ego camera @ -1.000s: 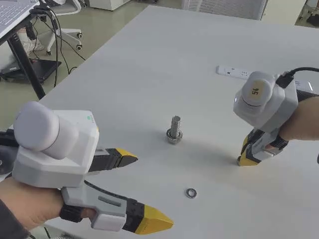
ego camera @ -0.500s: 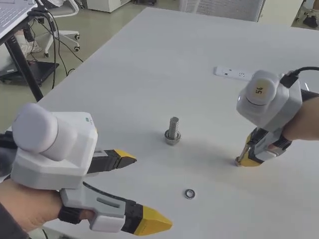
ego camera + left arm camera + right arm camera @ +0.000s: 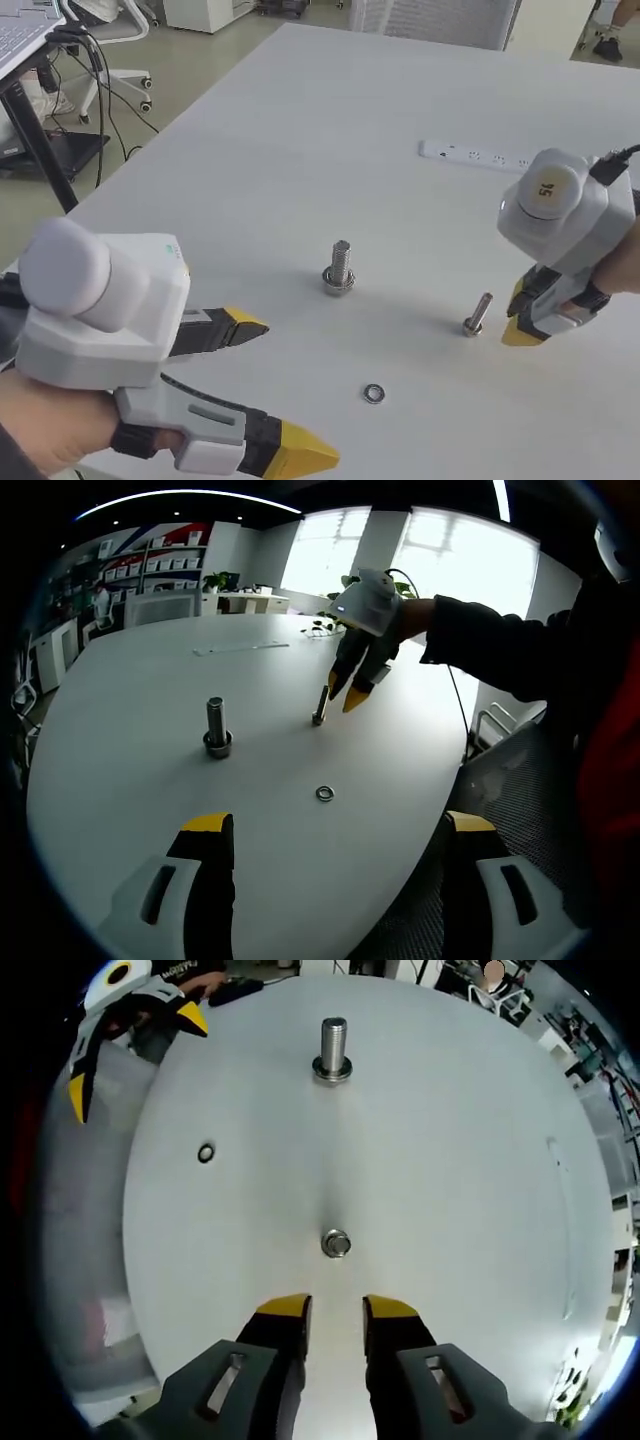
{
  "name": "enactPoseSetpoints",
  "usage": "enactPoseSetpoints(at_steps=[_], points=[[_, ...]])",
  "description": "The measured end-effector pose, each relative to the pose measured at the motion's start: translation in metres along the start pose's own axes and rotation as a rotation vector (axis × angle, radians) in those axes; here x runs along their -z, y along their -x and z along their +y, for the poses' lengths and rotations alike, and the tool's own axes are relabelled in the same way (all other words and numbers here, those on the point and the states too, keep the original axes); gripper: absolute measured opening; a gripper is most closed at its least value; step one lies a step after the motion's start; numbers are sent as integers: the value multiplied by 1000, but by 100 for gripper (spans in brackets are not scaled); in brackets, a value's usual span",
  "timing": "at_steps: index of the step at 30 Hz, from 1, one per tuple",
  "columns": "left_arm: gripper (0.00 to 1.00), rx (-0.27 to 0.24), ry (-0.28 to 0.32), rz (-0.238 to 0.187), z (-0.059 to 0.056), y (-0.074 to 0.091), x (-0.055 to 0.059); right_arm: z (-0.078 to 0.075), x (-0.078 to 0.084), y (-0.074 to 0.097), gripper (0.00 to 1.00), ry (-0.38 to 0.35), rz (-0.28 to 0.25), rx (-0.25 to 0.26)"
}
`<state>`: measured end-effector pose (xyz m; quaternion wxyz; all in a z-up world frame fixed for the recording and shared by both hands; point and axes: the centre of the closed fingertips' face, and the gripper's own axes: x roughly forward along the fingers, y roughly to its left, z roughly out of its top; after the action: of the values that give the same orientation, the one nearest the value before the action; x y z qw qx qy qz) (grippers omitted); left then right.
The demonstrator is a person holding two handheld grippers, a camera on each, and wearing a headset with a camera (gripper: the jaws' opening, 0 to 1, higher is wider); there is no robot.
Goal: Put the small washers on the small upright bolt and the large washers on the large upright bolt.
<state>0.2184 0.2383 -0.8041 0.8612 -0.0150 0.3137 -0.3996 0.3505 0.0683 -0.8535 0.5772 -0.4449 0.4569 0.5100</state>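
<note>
Here the large upright bolt (image 3: 340,266) stands mid-tabletop (image 3: 300,130); the ring at its foot may be seated washers or its own head, which cannot be told. The small upright bolt (image 3: 477,313) stands bare just beside the right tool (image 3: 522,325), whose jaws are narrowly parted and empty. The left tool (image 3: 290,392) hangs wide open and empty at the near edge. One loose washer (image 3: 374,393) lies flat toward that edge, evidently yet to be threaded.

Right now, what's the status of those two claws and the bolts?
Left gripper open, empty. Right gripper open, just behind small bolt, upright. One washer loose near large bolt. Nothing in the way.
</note>
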Motion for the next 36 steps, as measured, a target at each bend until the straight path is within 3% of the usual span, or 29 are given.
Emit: enactPoseSetpoints(at_steps=[7,18,26,36], points=[[85,3,-4,-1,0,0,-1,10,9,1,23,-21,0,-7],[85,2,-13,-8,0,0,-2,30,11,9,23,-44,-30,-8],[85,-2,-20,-18,0,1,-5,50,3,11,23,-35,-51,-32],[85,-7,-28,-34,-1,2,-9,73,-21,8,23,9,-85,-77]])
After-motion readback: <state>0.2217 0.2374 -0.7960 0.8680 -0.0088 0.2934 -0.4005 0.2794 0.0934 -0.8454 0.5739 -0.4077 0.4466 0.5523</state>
